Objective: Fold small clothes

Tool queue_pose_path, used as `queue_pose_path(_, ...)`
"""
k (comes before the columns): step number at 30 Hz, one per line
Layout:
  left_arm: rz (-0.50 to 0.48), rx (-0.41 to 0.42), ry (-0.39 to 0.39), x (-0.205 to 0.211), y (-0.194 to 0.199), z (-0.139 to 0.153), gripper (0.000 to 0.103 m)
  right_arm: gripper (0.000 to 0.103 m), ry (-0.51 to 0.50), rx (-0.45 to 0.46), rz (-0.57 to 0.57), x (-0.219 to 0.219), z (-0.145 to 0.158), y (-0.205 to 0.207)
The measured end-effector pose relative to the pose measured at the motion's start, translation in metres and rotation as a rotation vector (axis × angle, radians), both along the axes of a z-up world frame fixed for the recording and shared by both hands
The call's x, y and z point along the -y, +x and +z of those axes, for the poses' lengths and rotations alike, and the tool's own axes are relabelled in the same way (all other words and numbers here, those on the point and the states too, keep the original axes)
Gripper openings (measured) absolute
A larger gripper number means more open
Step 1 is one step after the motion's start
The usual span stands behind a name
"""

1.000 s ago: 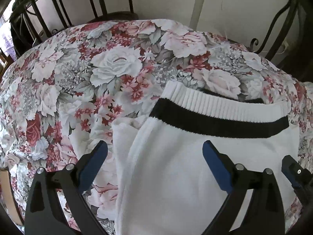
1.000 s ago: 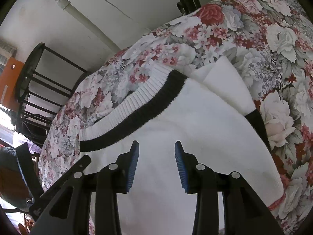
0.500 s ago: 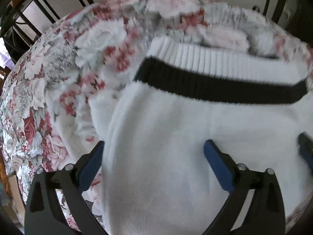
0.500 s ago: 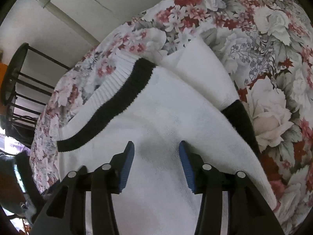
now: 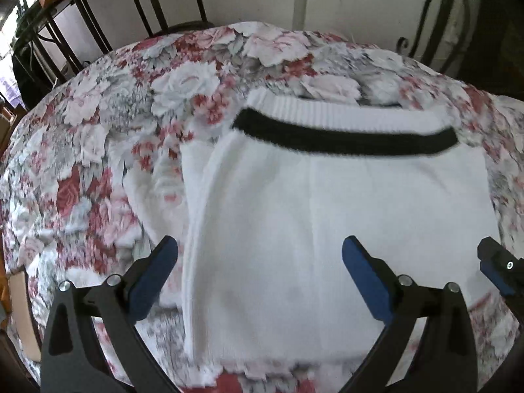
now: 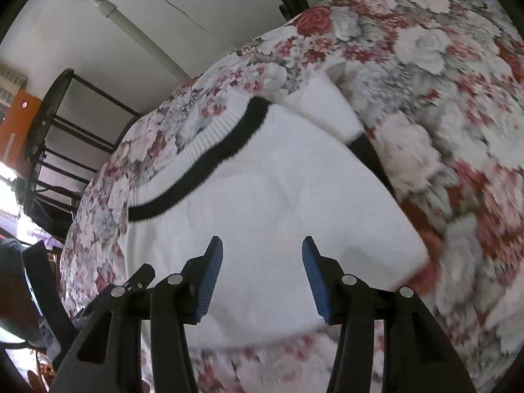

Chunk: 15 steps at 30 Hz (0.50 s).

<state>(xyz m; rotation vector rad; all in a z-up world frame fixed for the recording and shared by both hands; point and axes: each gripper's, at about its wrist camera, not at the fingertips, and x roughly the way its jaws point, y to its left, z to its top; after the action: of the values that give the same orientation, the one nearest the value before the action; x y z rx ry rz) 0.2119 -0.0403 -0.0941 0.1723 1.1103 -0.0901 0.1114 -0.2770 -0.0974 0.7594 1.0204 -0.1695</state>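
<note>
A white knitted sweater (image 5: 327, 213) lies folded on the floral cloth (image 5: 98, 163), its black stripe (image 5: 344, 137) and ribbed hem at the far side. My left gripper (image 5: 258, 275) hovers wide open over the sweater's near left part, with nothing pinched. At the right edge of that view shows a blue-padded finger (image 5: 491, 267) of the other gripper. In the right wrist view the sweater (image 6: 278, 196) has a folded sleeve (image 6: 330, 111) with a black cuff (image 6: 366, 154) at its far right. My right gripper (image 6: 262, 262) hangs above it, jaws opening, not gripping the fabric.
The floral cloth (image 6: 442, 82) covers the whole rounded surface and drops off at its edges. Black metal rails (image 5: 140, 6) stand behind at the left, a curled metal frame (image 5: 435, 26) at the right. A black rack (image 6: 55, 137) and a wall pipe (image 6: 131, 26) lie beyond.
Both grippers pushed in close over the sweater, then drew back toward its near edge. The right jaws have widened. The sweater lies as before.
</note>
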Motion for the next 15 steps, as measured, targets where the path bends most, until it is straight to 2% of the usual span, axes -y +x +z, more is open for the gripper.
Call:
queue_pose_path(7, -0.02, -0.019, 0.051, -0.006, -0.038, -0.004, 0.098, 0.053, 0.015, 0.0, -0.027, 0.005, 0.002, -0.028)
queue_pose_path(12, 0.007, -0.052, 0.094, -0.013, -0.037, -0.019, 0.098, 0.058, 0.01, -0.01, -0.029, 0.005, -0.001, -0.03)
queue_pose_path(15, 0.026, -0.097, 0.087, -0.016, -0.03, -0.029, 0.098, 0.058, 0.014, -0.034, -0.016, 0.004, -0.007, -0.027)
